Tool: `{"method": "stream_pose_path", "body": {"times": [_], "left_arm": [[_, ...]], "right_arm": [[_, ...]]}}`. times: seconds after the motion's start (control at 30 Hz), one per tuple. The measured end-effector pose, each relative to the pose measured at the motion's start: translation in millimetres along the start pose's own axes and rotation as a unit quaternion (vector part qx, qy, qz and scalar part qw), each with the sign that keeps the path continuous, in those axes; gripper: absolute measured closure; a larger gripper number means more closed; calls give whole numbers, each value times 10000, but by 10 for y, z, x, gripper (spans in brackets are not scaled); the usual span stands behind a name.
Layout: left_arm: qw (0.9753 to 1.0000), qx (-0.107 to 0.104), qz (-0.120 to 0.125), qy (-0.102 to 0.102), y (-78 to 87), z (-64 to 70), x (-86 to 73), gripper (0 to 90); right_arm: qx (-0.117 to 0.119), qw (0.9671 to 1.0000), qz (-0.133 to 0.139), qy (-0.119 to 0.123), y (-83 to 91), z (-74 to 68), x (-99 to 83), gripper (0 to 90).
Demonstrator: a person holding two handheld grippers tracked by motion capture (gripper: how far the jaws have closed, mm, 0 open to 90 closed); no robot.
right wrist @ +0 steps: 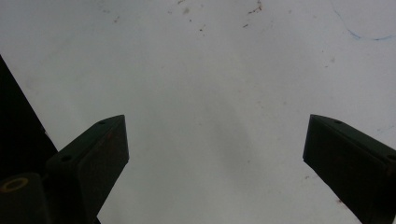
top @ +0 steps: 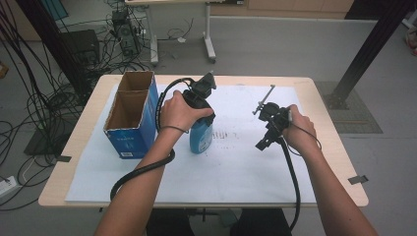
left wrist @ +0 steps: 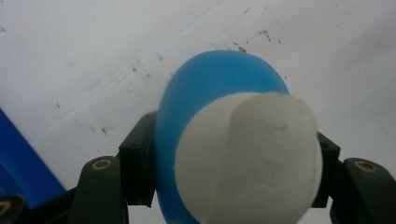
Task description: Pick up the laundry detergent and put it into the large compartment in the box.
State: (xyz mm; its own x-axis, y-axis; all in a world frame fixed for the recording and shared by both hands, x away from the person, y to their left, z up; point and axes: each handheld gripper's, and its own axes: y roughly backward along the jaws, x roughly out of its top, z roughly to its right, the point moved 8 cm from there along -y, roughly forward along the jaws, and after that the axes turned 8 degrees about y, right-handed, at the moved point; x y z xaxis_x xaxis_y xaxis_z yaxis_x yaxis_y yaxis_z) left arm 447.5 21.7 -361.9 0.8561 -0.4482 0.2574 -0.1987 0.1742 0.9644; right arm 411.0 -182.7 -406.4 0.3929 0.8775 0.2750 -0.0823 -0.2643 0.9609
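left gripper [top: 199, 105] clamped on the blue bottle [top: 201, 135], jaws pressing either side just under the white cap [left wrist: 250, 158]. in the left gripper view the cap faces the camera and the blue body [left wrist: 210, 84] runs away below it toward the white sheet [top: 236, 167], so the bottle's long axis lies along the gripper's own line, close to upright. in the high view the bottle stands or hangs near the middle-left of the sheet; whether its base touches the paper i cannot tell.

open cardboard box [top: 132, 113], blue sides, two compartments, sits just to the left of the bottle, near but apart. its blue wall [left wrist: 23, 163] shows at the left edge of the left gripper view. both compartments look empty from above.

right gripper [top: 268, 135] off to the right, well apart from bottle and box, jaws spread wide, nothing between them, bare sheet [right wrist: 210, 93] beneath.

judgement: the likely move is bottle into the box. box lies to the left of the held bottle and its rim sits about level with the gripper, so the bottle likely needs a lift before going sideways. bottle upright, openings facing up, so no turning needed. left hand is the nearer one and already has the grip; right has no part yet.

risk: base catching the near wall if the lift is short.
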Motion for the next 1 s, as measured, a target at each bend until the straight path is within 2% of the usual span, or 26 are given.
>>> {"method": "stream_pose_path", "body": {"times": [0.3, 0.4, 0.43, 0.73, 1.0], "left_arm": [[10000, -11, 40, 30, 0, 0, -4, 372], [10000, -30, 46, 34, -1, -1, -4, 372], [10000, -33, 44, 32, 0, 0, -5, 372], [10000, -33, 51, 50, -1, 0, -5, 371], [10000, -27, 61, 59, 0, 1, -7, 371]], "right_arm": [[11, 10000, -17, 49, -13, 3, 10, 67], [11, 10000, -49, -17, -9, -6, 12, 67], [-9, 10000, -25, 46, -13, 6, 16, 67], [-6, 9999, -27, 103, -16, 12, 27, 67], [-12, 10000, -48, 51, -6, 4, 23, 67]]}}
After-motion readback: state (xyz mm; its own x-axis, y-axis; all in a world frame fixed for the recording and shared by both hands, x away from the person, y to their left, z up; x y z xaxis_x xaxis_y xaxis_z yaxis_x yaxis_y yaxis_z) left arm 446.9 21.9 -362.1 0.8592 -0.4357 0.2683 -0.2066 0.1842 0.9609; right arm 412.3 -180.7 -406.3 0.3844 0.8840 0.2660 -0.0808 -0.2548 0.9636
